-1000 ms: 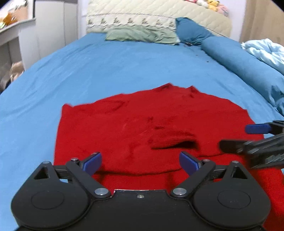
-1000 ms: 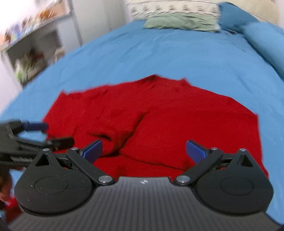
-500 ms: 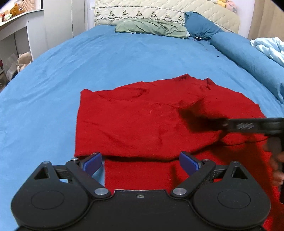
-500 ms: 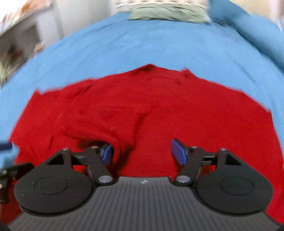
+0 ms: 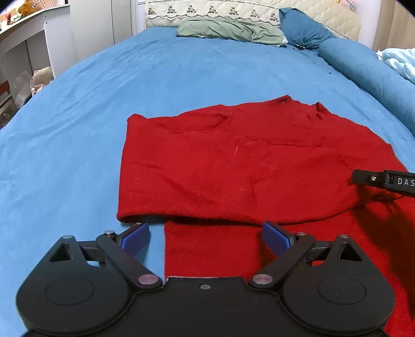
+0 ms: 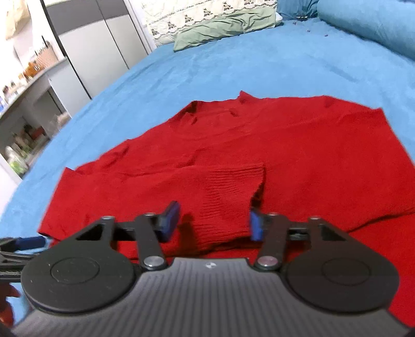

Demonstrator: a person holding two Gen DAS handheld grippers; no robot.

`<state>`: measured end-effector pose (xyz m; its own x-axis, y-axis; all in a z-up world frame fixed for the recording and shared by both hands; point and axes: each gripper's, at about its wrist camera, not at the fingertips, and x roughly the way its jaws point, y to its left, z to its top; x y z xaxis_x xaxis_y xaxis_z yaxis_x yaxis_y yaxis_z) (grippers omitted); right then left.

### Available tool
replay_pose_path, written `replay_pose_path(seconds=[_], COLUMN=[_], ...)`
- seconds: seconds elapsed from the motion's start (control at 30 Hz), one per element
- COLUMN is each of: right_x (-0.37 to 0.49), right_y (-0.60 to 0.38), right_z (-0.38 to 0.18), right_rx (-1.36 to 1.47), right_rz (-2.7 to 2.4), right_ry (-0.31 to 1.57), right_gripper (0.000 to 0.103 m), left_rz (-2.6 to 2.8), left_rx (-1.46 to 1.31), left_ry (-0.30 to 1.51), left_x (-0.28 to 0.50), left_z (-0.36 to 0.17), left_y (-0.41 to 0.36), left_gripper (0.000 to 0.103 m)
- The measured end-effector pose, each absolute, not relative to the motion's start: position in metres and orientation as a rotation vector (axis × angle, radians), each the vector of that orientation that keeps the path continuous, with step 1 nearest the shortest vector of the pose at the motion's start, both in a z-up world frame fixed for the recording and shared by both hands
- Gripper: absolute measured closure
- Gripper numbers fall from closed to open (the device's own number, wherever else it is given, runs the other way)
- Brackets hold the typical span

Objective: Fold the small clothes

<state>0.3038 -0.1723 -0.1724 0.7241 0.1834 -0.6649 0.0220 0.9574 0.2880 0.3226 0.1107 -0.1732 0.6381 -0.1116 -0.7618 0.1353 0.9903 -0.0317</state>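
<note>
We judge the red sweater (image 6: 298, 145) soft, limp knit; our right gripper (image 6: 214, 220), jaws just closing, straddles its ribbed cuff (image 6: 230, 191) without pinching; left gripper (image 5: 206, 236) gapes.

A bed (image 5: 181, 85) covered in a blue sheet is backed by a quilted headboard (image 5: 311, 13). White cupboards (image 5: 103, 23) and a shelf (image 5: 28, 18) are seen at the left.

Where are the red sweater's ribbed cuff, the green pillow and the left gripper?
ribbed cuff (image 6: 230, 197): right wrist view, middle of the ribbing.
green pillow (image 5: 228, 29): left wrist view, centre of its crumpled top.
left gripper (image 5: 206, 237): left wrist view, midway between the blue fingertips.
</note>
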Motion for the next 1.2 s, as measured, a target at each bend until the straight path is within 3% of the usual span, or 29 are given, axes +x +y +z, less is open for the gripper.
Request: replay_pose_path(seconds=[0.07, 0.43, 0.53, 0.87, 0.93, 0.97, 1.0, 1.07, 1.1, 1.2], right_x=[0.309, 0.337, 0.341, 0.334, 0.331, 0.326, 0.323, 0.306, 0.297, 0.282], right_y=[-0.169, -0.216, -0.243, -0.290, -0.292, -0.294, -0.295, -0.291, -0.288, -0.275], right_z=[-0.171, -0.077, -0.091, -0.146, -0.157, -0.159, -0.159, -0.157, -0.155, -0.152], right_rx=[0.228, -0.084, -0.144, 0.037, 0.038, 0.036, 0.026, 0.005, 0.002, 0.003], right_rz=[0.069, -0.027, -0.088, -0.107, -0.120, -0.133, -0.157, -0.200, -0.181, -0.101], right_ry=[0.773, 0.645, 0.680, 0.765, 0.797, 0.808, 0.816, 0.773, 0.733, 0.681], right_gripper=[0.083, 0.083, 0.083, 0.082, 0.075, 0.060, 0.034, 0.007, 0.002, 0.002], left_rz=[-0.126, -0.070, -0.051, 0.101, 0.111, 0.097, 0.069, -0.020, -0.068, -0.213], left_rx=[0.039, 0.078, 0.076, -0.017, -0.015, -0.019, -0.023, -0.038, -0.047, -0.041], left_ry=[0.861, 0.776, 0.765, 0.799, 0.792, 0.782, 0.765, 0.710, 0.681, 0.620], left_x=[0.323, 0.341, 0.349, 0.357, 0.354, 0.351, 0.349, 0.340, 0.337, 0.335], left_z=[-0.175, -0.183, -0.188, -0.191, -0.187, -0.184, -0.179, -0.167, -0.161, -0.152], left_y=[0.113, 0.118, 0.119, 0.144, 0.139, 0.136, 0.132, 0.121, 0.115, 0.094], left_gripper=[0.007, 0.007, 0.008, 0.008, 0.010, 0.010, 0.010, 0.009, 0.008, 0.003])
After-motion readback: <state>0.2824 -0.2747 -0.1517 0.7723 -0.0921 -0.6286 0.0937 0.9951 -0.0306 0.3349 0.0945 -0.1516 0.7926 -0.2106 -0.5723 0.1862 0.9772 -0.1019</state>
